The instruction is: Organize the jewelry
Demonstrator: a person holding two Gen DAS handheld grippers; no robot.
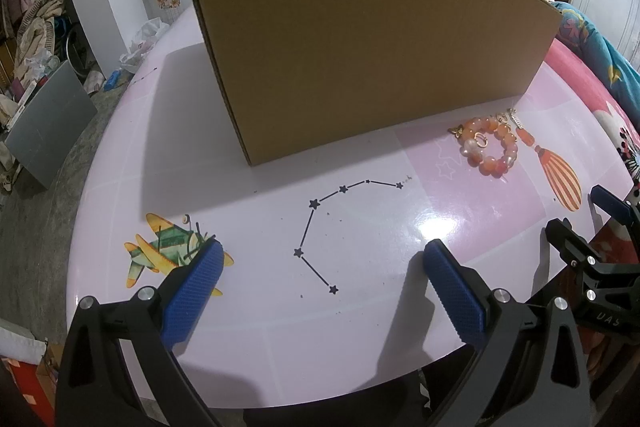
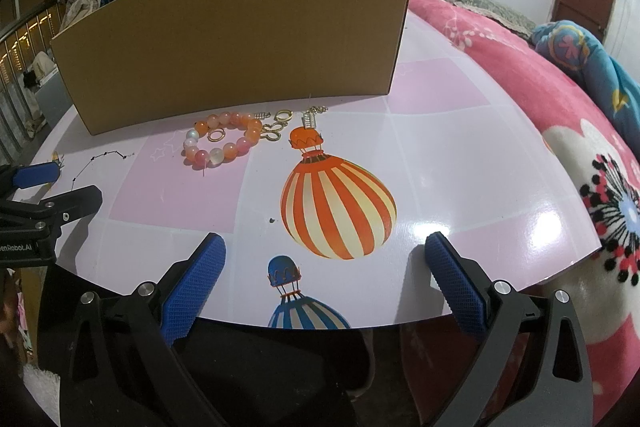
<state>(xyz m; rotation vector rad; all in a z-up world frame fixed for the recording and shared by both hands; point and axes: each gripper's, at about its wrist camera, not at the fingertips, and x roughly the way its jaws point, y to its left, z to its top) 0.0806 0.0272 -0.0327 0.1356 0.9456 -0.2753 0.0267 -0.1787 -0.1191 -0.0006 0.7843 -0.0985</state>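
An orange and pink bead bracelet (image 2: 222, 143) lies on the table in front of a closed brown cardboard box (image 2: 240, 43). A gold ring (image 2: 216, 136) lies inside the bracelet loop. More small gold pieces (image 2: 276, 125) and a silver chain with a pendant (image 2: 311, 117) lie just right of it. In the left wrist view the bracelet (image 1: 489, 146) is far right, beside the box (image 1: 360, 47). My left gripper (image 1: 324, 267) is open and empty over the table's near edge. My right gripper (image 2: 325, 259) is open and empty, well short of the jewelry.
The table (image 2: 420, 155) has a pink and white printed top with balloon pictures and a star pattern (image 1: 320, 231). A pink floral blanket (image 2: 560, 131) lies on a bed at the right. The other gripper shows at each view's edge (image 1: 592, 259) (image 2: 44, 207). Clutter lies on the floor left (image 1: 36, 67).
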